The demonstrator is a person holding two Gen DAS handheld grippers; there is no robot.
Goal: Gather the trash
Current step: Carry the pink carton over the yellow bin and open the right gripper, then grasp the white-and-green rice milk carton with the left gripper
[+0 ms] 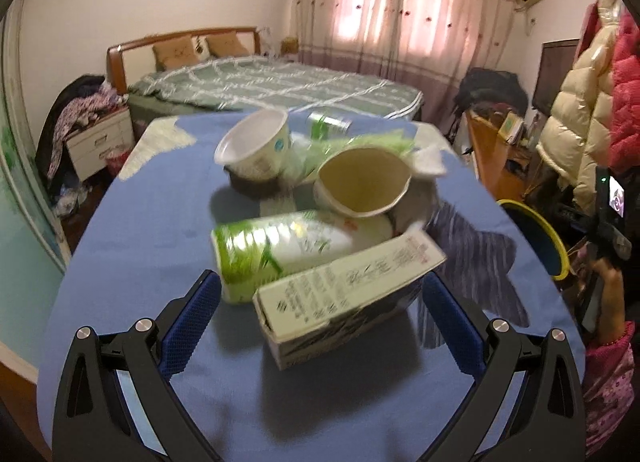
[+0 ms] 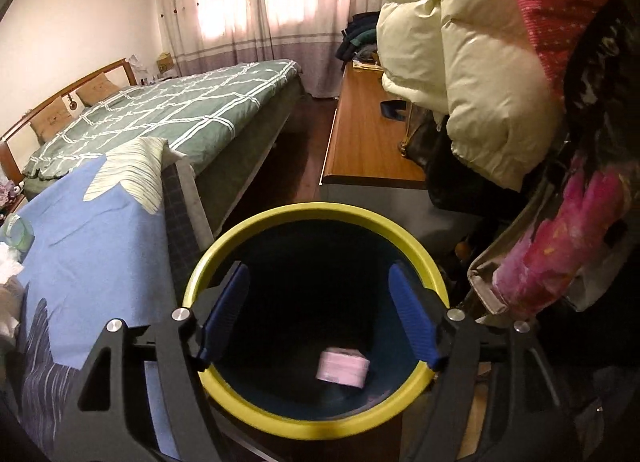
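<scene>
Carton (image 1: 344, 294), lower centre of the left wrist view: lies on its side on the blue cloth (image 1: 152, 230), long axis slanting from lower left to upper right, so it sits skewed across the gap of the left gripper (image 1: 320, 314). Fingers spread wide, pads clear of it on both sides; nothing clamped. Right end of the carton is close to the right pad.

Just behind it, touching: green-and-white bottle (image 1: 288, 250), also on its side. Farther up-frame, two tipped paper cups (image 1: 360, 186) and wrappers.

Right gripper (image 2: 320, 314), right wrist view: released, empty, hanging over the yellow-rimmed bin (image 2: 224, 246), a pale packet (image 2: 342, 366) lying inside.

Judgement: left hand is nearer the pile; carton wants squaring first.
</scene>
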